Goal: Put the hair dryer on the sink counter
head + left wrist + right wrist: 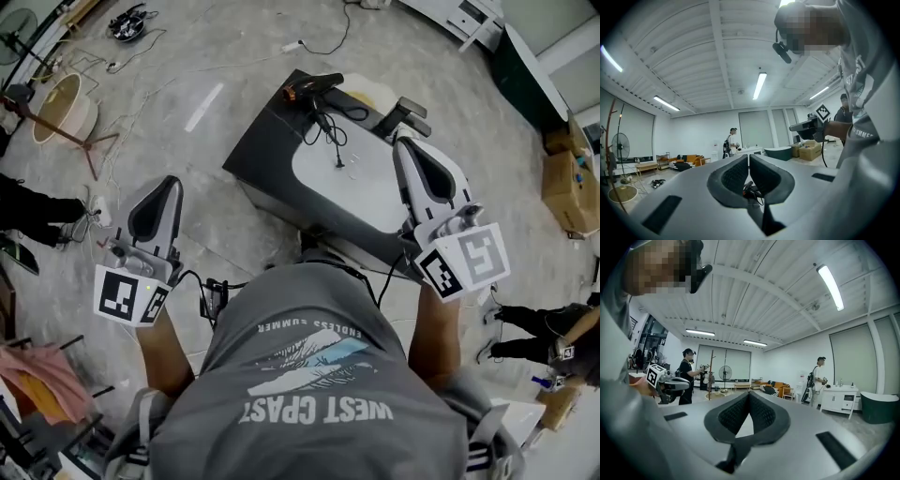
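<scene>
A large studio hall with concrete floor (234, 47), ceiling strip lights (832, 280), cardboard boxes (569, 178) and a staged orange sofa (780, 389).

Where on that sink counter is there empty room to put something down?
The dark counter strip left of the white basin is bare, and so is the basin's near half. The back edge is crowded: hair dryer, its cord trailing into the basin, and what looks like the tap.
</scene>
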Tool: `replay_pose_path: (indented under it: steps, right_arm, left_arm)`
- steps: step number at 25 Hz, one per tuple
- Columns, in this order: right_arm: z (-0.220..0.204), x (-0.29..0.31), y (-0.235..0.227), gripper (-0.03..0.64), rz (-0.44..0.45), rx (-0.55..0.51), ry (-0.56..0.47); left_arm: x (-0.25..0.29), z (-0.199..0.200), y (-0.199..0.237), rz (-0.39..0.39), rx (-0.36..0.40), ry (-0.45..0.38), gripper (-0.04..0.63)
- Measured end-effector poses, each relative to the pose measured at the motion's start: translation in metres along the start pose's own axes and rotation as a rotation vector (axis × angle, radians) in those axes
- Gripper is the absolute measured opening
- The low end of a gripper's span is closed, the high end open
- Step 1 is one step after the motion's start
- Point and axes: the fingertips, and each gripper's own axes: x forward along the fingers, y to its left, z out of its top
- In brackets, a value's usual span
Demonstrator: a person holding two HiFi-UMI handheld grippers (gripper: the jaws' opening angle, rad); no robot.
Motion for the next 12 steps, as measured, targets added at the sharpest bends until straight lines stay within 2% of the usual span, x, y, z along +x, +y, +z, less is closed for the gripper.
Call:
replay_pose_path:
  steps: [12]
  right_arm:
    - [-0.01, 0.004, 0.0, 0.028, -0.007, 0.018, 0.014]
  left_arm:
    - [0.003, -0.004, -0.002, -0.022, 0.002, 0.014, 0.026]
